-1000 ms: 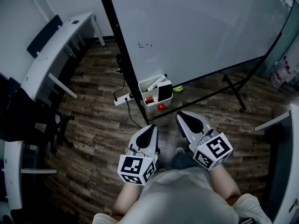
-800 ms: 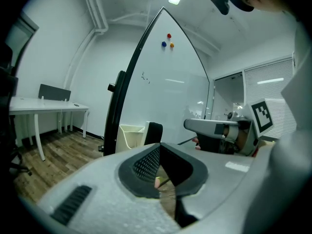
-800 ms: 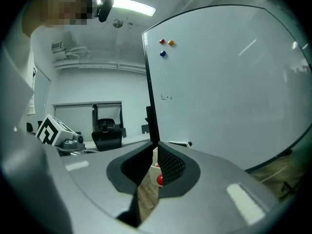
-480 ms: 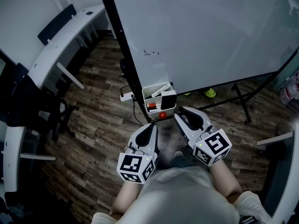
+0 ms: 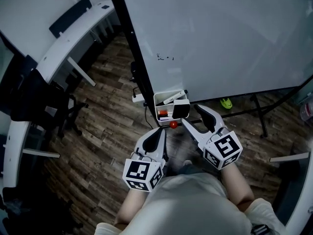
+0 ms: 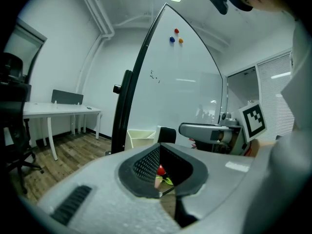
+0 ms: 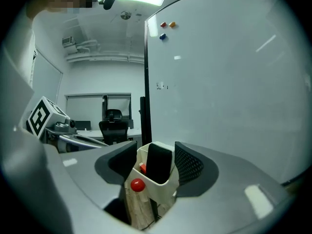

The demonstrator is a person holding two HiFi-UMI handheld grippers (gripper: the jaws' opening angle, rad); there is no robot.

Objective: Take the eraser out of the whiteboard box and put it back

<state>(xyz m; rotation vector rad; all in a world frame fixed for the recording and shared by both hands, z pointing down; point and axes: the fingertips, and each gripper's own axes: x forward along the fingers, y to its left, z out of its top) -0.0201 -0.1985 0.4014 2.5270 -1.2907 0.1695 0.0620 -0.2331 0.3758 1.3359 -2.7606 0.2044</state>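
Right gripper [image 5: 191, 115] spread, jaws just been opening, gripping nothing; eraser [image 5: 181, 108] upright in whiteboard box [image 5: 161, 101] just beyond its tips, untouched. Left gripper [image 5: 158, 135] pressed together, empty, nearer left.

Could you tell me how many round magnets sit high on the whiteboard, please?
3, clustered together: red magnet, orange magnet and blue magnet. None appears hidden.

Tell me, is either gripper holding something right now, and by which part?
Nothing is held. On the right gripper the jaws have just been opening and stand apart, short of the eraser in the white box. The left gripper is shut, empty.
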